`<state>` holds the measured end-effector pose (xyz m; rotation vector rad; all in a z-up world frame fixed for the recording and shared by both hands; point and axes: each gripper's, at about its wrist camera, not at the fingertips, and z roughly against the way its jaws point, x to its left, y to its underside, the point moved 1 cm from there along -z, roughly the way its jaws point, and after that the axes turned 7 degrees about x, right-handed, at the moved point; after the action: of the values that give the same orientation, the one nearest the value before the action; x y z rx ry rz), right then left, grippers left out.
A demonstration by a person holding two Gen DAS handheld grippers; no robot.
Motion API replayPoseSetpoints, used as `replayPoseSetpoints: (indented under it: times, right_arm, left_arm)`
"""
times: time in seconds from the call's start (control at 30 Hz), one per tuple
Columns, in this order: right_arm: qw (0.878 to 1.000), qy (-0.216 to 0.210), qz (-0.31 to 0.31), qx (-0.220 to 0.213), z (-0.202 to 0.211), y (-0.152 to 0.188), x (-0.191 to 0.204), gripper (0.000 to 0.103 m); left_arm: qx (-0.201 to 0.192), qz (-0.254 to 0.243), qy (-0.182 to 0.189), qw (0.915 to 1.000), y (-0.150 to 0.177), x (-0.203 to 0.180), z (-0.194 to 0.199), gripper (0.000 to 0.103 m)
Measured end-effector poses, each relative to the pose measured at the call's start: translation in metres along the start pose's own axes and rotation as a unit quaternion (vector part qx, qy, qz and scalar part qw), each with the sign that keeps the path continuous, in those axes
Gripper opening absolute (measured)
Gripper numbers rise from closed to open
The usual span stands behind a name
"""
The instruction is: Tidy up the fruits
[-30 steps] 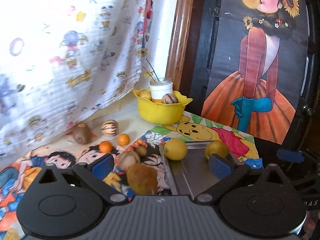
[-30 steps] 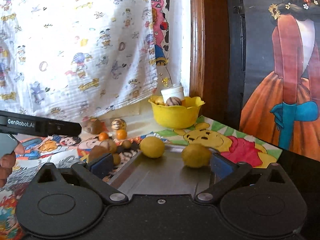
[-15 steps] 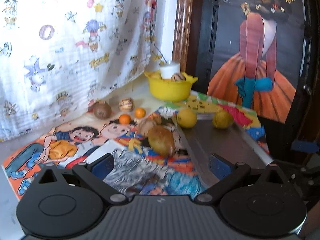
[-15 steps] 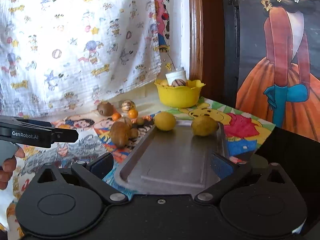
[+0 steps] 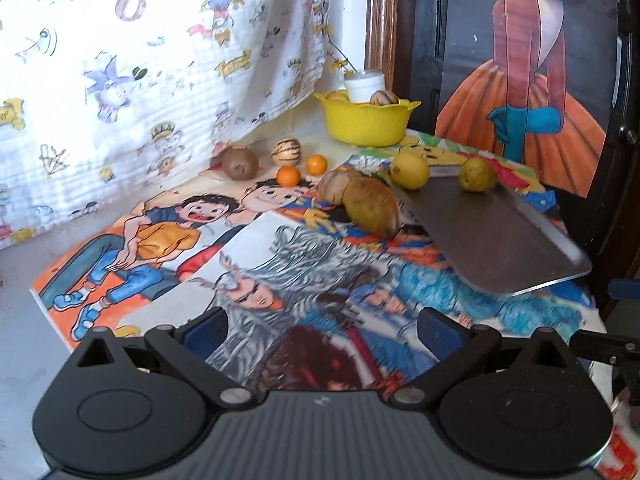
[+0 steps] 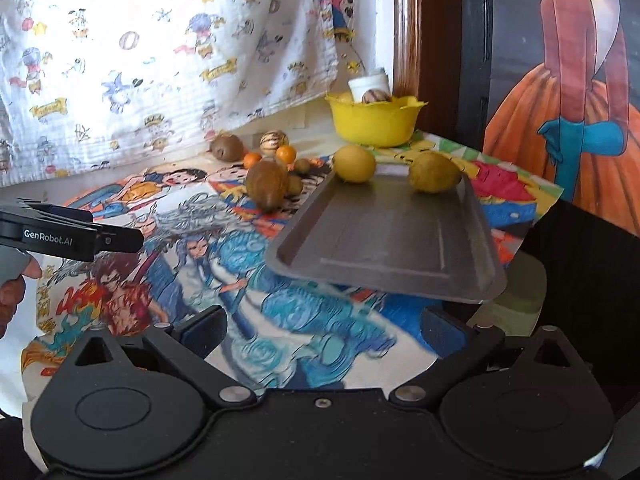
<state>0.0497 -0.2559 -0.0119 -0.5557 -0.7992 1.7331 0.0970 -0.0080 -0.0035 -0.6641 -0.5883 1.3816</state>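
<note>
Both tongs stand apart with nothing between them, the left gripper (image 5: pixel 322 330) and the right gripper (image 6: pixel 322 330) hovering over the near part of the cartoon-printed cloth (image 5: pixel 256 280). Two yellow lemons (image 6: pixel 354 163) sit at the far end of the metal tray (image 6: pixel 384 232), while a brown oval fruit (image 5: pixel 372 207), a kiwi (image 5: pixel 240 163), a striped fruit (image 5: pixel 285 151) and two small oranges (image 5: pixel 289 176) lie on the cloth to the tray's left. Farther back stands a yellow bowl (image 5: pixel 366 122) beside the patterned curtain (image 5: pixel 160 60).

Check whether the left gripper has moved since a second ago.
Yes. The left gripper has pulled back from the yellow bowl, which now looks smaller and farther off.
</note>
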Motion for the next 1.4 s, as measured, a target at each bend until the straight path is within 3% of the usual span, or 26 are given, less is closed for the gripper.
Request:
replayPoseSetpoints:
  times: [0.43,0.77,1.4]
  right_arm:
    - [0.999,-0.025,0.02,0.018,-0.019,-0.01,0.023,0.102]
    - [0.997,-0.045,0.06,0.016,-0.036,-0.022,0.03,0.102]
    - [0.99,-0.039,0.138,0.004,-0.071,-0.066,0.024,0.102]
  left_arm:
    - [0.01,-0.023,-0.004,0.9997,-0.002,0.023,-0.009,0.103]
    - [0.022,-0.042,-0.034,0.9983,-0.023,0.049,-0.033,0.103]
    - [0.021,-0.024,-0.047,0.9984,-0.079,0.07,-0.075,0.103]
